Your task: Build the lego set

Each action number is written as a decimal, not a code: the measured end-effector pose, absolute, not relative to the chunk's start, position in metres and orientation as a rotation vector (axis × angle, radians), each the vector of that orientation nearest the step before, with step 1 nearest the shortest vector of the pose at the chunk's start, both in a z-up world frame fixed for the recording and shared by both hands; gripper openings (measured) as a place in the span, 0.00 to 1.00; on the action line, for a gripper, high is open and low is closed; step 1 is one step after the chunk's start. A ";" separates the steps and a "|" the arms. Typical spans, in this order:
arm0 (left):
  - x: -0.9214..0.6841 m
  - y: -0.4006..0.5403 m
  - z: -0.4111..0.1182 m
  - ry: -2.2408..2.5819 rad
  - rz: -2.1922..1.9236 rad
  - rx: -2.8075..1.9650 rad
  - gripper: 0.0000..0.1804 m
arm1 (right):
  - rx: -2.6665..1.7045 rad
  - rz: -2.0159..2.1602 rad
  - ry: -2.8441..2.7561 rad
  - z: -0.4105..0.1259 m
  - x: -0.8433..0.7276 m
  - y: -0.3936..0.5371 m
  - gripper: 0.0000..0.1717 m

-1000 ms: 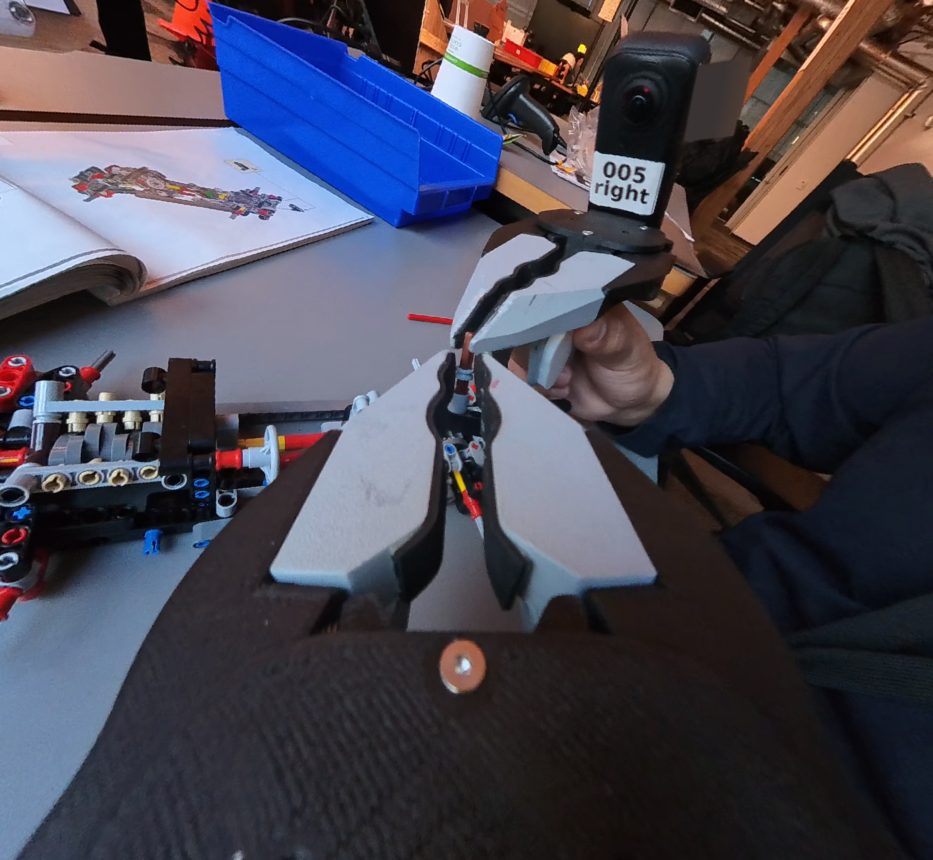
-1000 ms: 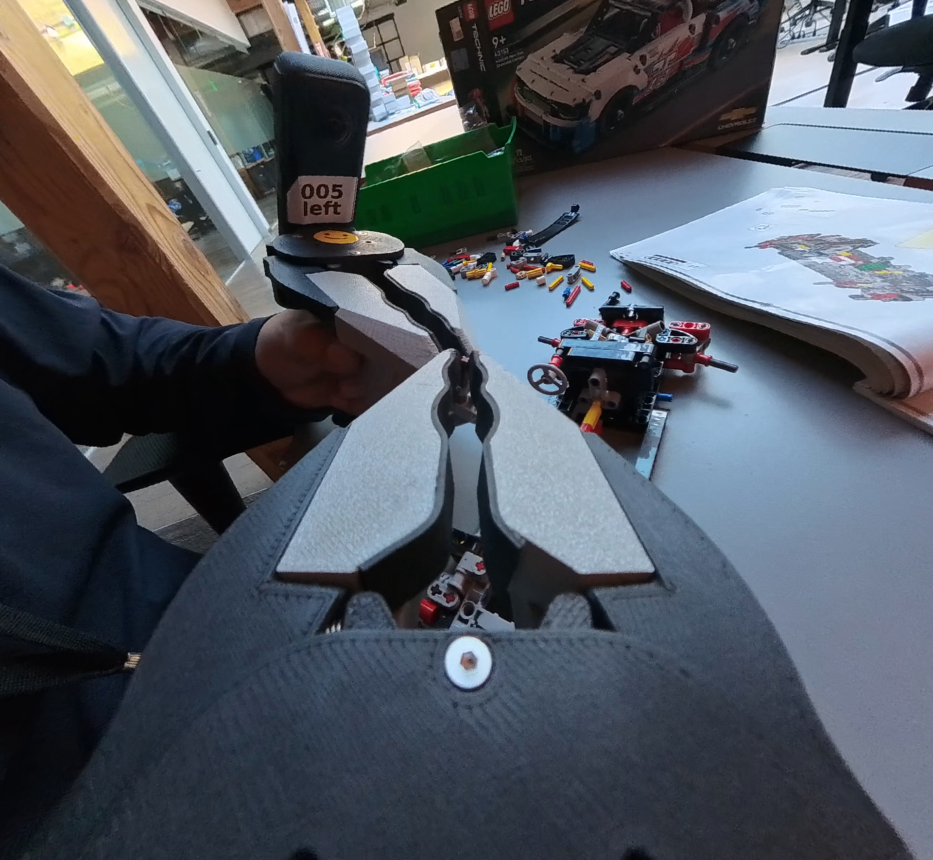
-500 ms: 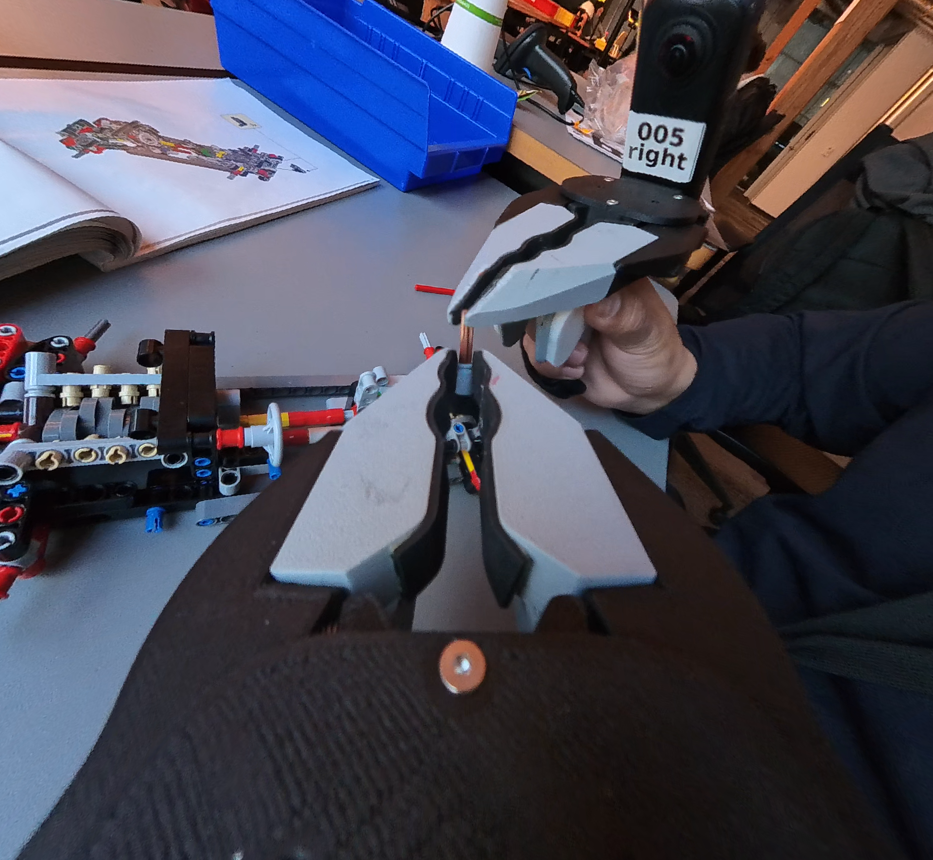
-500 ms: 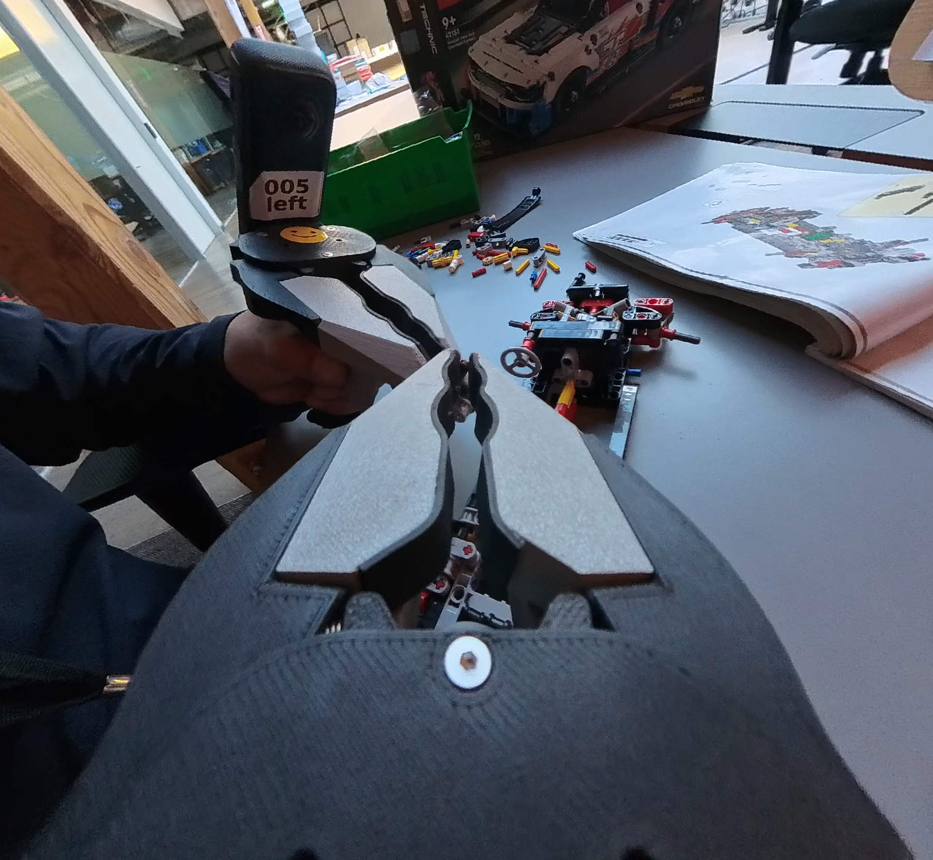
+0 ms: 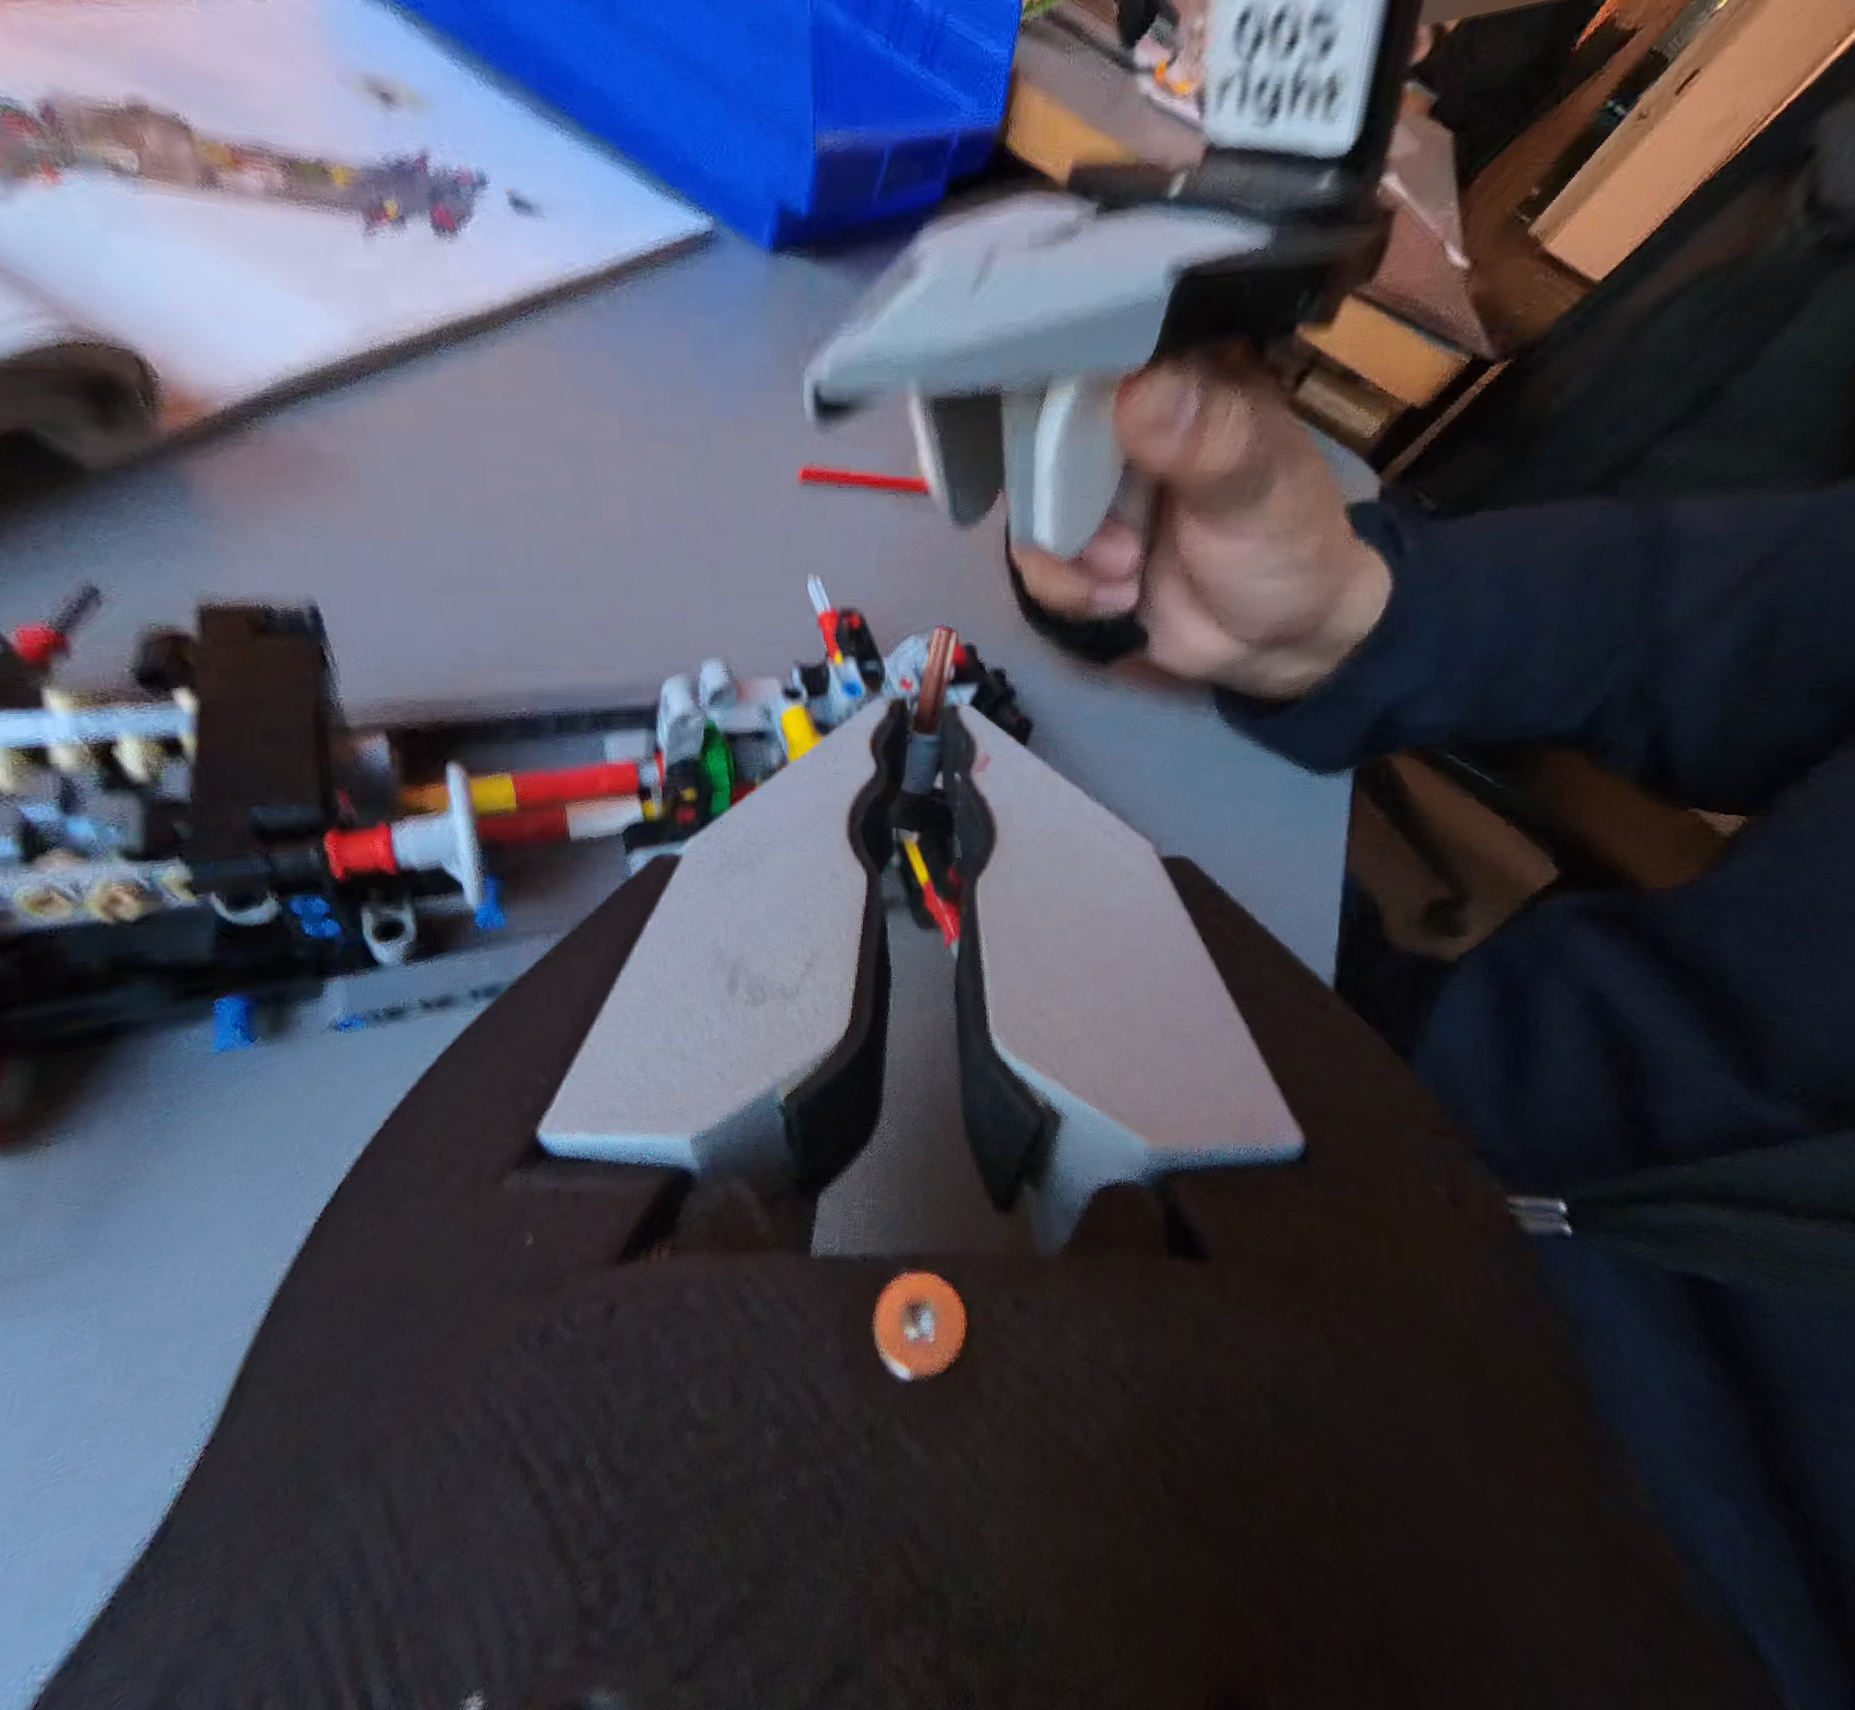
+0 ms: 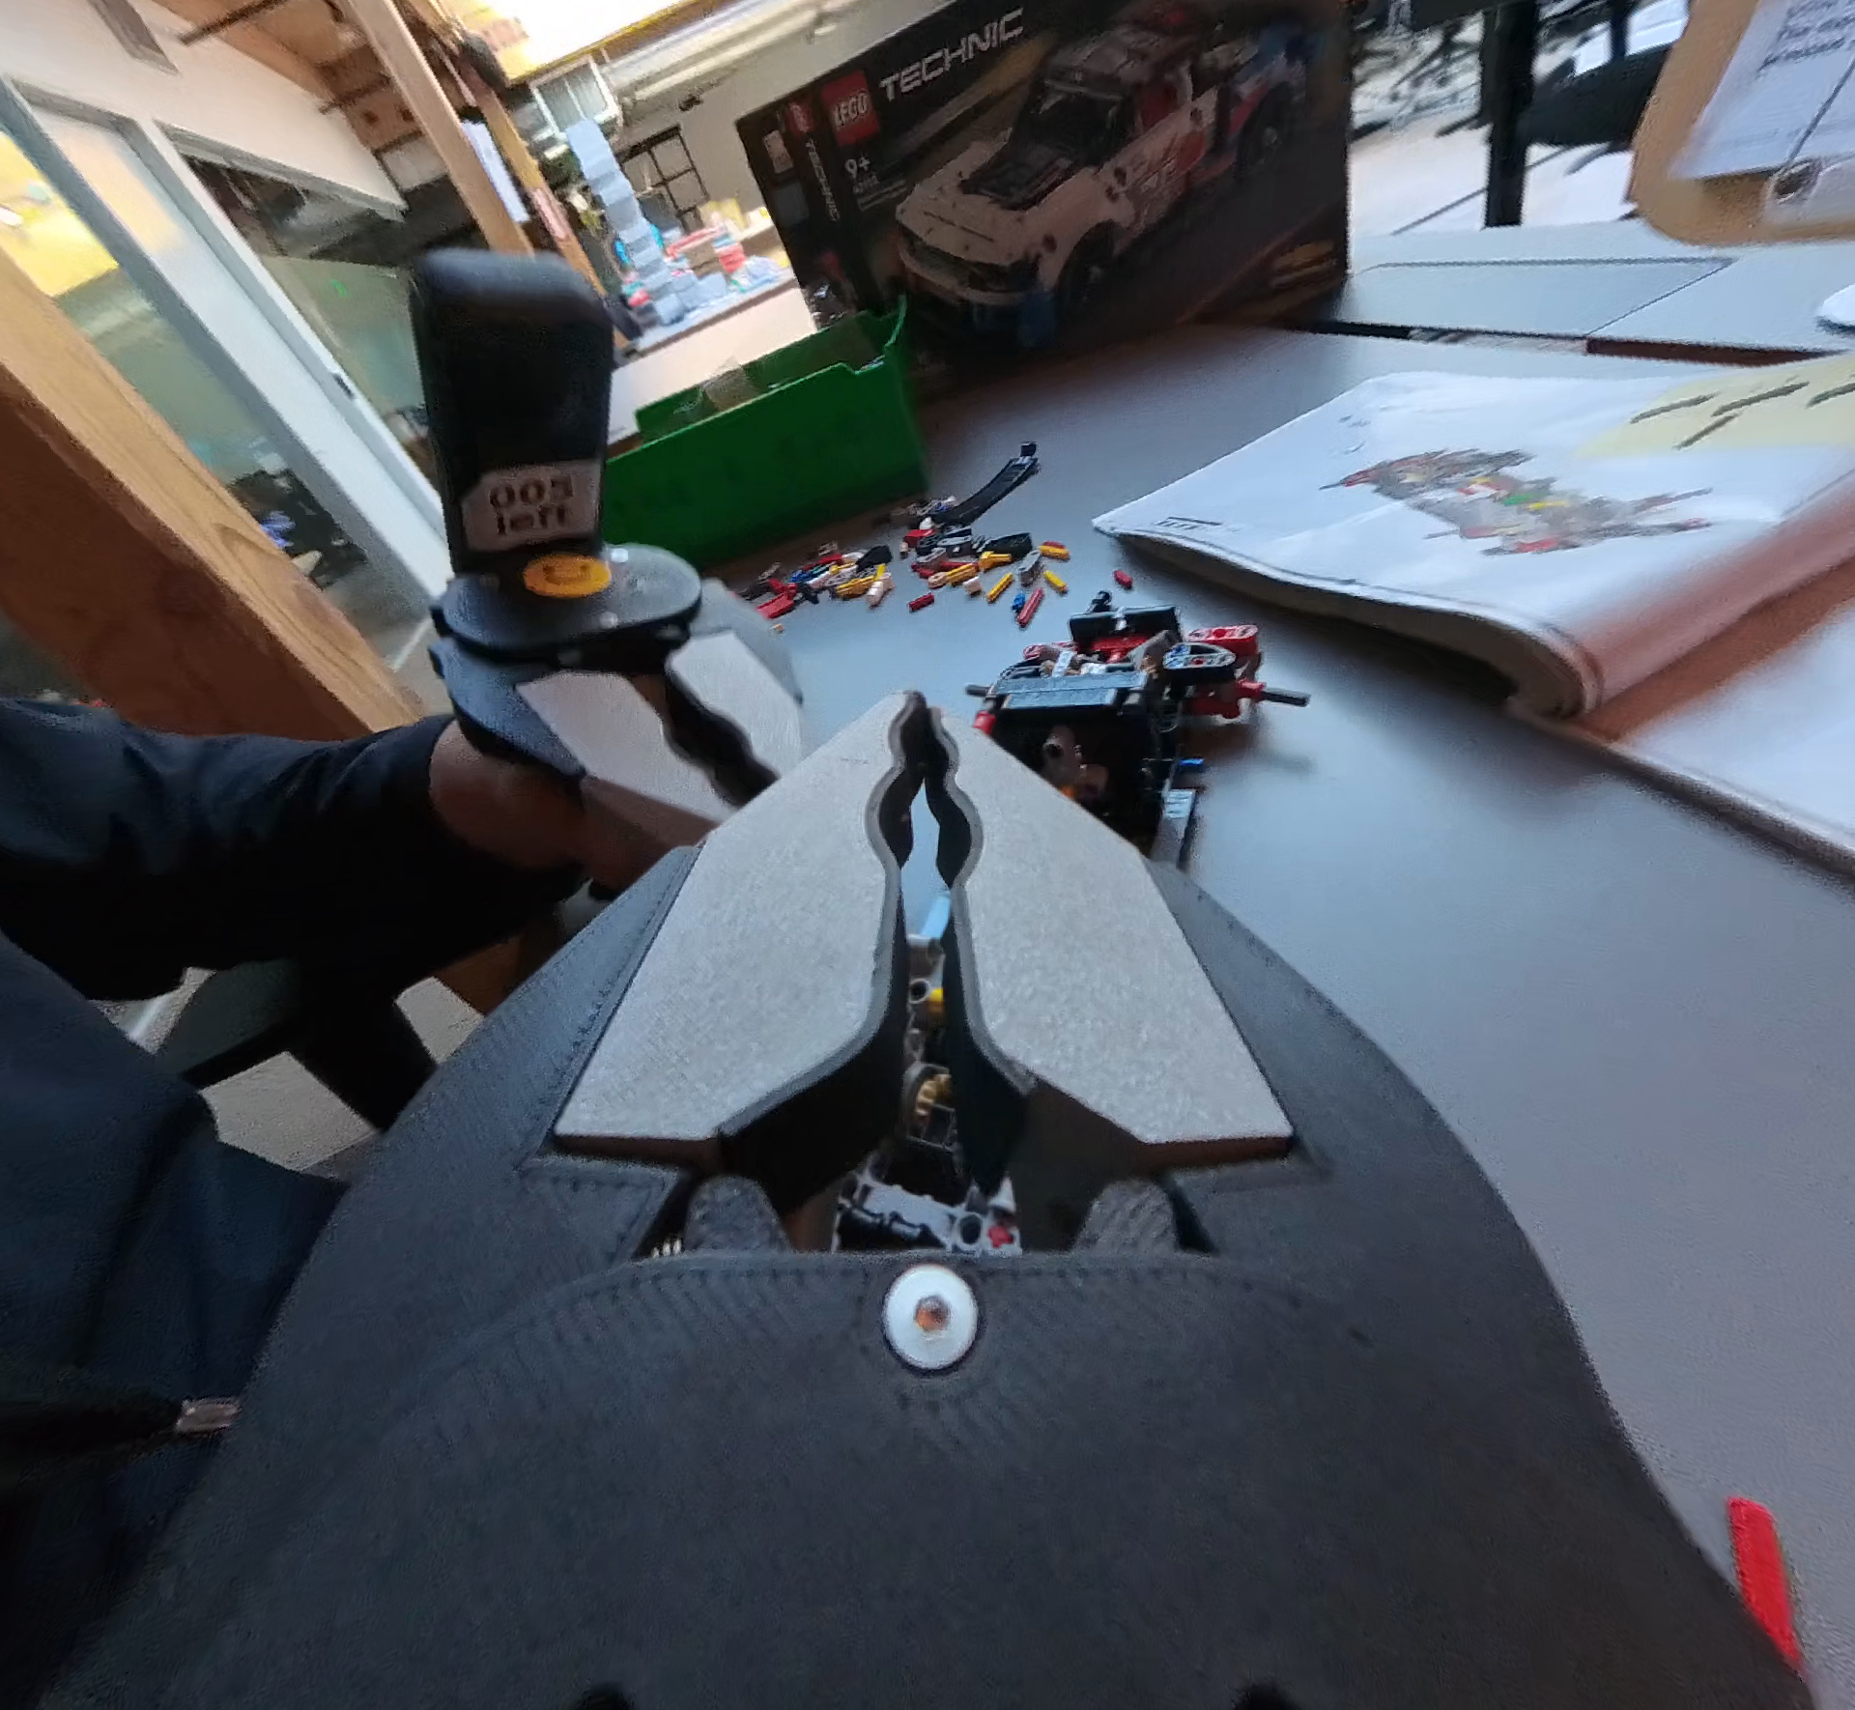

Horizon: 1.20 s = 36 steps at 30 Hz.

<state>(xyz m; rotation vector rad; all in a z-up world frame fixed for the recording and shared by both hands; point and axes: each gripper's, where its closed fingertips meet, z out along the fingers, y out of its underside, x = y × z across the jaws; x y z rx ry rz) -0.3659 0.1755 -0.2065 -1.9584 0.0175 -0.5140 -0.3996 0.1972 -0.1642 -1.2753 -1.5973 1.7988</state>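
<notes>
L gripper (image 5: 925,738) clamps grey sleeve w/ brown axle (image 5: 938,670), above small brick sub-assy (image 5: 803,708). R gripper (image 6: 921,738) pinched closed, looks empty. Chassis build (image 6: 1114,708) only partly done, loose parts (image 6: 934,558) unused.

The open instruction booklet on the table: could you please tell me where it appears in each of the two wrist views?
Left wrist view: the open instruction booklet lies at upper left on the grey table, left of the blue bin.
Right wrist view: it lies at the right edge, right of the brick assembly.
Shared landmark: the brick assembly, at the left in the left wrist view.
</notes>
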 end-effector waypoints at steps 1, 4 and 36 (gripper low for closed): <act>-0.369 0.177 -0.201 0.044 -0.466 -1.964 0.02 | -1.263 1.798 -1.604 -0.164 -0.400 0.195 0.00; -0.376 0.176 -0.182 0.047 -0.487 -1.878 0.02 | -1.120 1.824 -1.580 -0.144 -0.395 0.187 0.00; -0.402 0.172 -0.152 -0.279 -0.922 -1.416 0.02 | -1.031 1.600 -1.781 -0.169 -0.399 0.160 0.13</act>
